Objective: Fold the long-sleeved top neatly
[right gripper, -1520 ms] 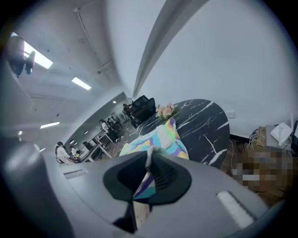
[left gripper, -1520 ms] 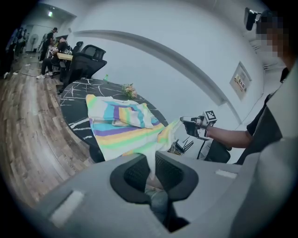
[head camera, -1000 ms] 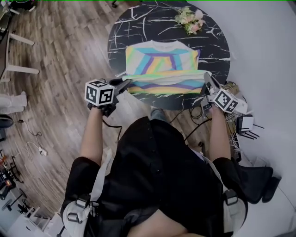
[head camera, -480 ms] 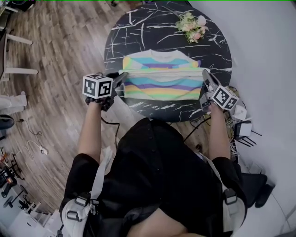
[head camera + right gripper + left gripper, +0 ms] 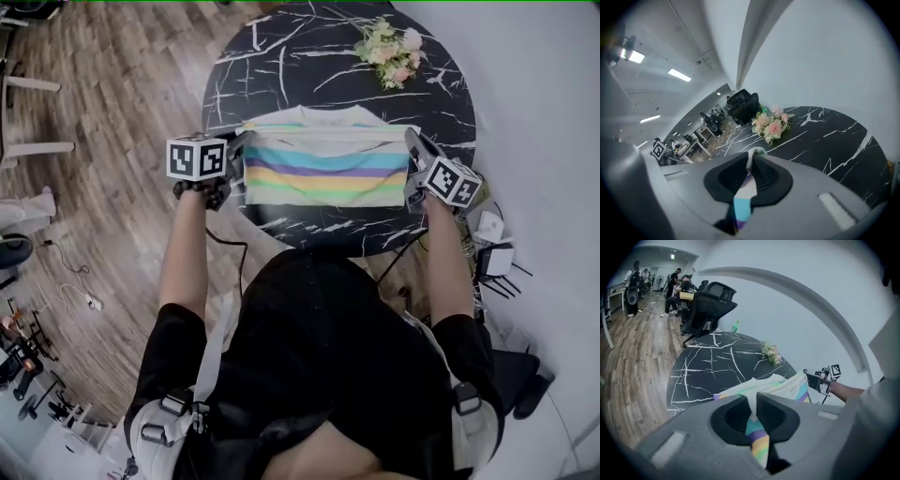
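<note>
The round, black, white-veined desk (image 5: 281, 66) carried the work, with wooden flooring around it. The long-sleeved top (image 5: 323, 173) lay across the near half of the desk as a wide striped band, and its pale neckline showed at the far edge. No loose sleeve was visible, so the sleeves were judged to be already turned in.

The left tool (image 5: 244, 142) was clamped on the left corner of the upper fabric layer. The left gripper view showed striped cloth pinched between its closed jaws. The right tool (image 5: 411, 139) was clamped in the same way on the right corner, with a strip of cloth between its jaws in the right gripper view. A small bunch of flowers (image 5: 386, 42) lay at the far edge, well apart from the garment.

Assessment: the crosswise fold was nearly complete. Remaining steps:
1. Lay the held edge level with the neckline.
2. Release both corners.
3. Flatten the stack, or halve it again if needed.
</note>
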Available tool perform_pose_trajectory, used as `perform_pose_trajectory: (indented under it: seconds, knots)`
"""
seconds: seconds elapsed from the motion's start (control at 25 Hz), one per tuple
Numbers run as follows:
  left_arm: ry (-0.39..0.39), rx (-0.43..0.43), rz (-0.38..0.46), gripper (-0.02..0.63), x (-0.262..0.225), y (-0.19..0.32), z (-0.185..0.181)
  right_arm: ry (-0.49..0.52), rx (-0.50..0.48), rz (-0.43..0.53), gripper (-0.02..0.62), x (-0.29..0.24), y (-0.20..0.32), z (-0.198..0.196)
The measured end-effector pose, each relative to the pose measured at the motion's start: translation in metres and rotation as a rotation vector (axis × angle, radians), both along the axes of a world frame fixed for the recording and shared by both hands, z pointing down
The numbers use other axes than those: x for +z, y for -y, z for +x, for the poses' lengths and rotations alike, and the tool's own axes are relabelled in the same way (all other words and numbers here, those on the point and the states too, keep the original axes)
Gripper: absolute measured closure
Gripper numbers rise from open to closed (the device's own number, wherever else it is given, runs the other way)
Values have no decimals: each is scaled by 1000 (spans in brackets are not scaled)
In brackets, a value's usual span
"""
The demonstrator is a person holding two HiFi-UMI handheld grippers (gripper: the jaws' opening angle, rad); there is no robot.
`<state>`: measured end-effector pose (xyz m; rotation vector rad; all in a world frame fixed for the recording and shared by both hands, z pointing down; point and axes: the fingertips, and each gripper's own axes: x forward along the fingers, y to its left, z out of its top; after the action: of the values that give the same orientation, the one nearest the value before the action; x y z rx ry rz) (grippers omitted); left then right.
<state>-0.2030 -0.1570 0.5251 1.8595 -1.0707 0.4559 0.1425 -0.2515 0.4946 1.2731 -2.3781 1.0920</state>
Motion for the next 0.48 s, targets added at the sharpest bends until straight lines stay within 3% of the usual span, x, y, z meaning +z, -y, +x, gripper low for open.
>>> perform_pose_trajectory:
  seconds: [0.28,0.36,0.48]
  knots:
    - [2,-78,-90,563,35,14,-12,-54,-25,-75,575,35,24,-10]
    - [-1,-100,-100,525,40,16,-14,-85,-12,-92,569,44,29,-9]
    - [5,-143,-104,446,45,17,-21,-128,2,-105,479,55,35,-9]
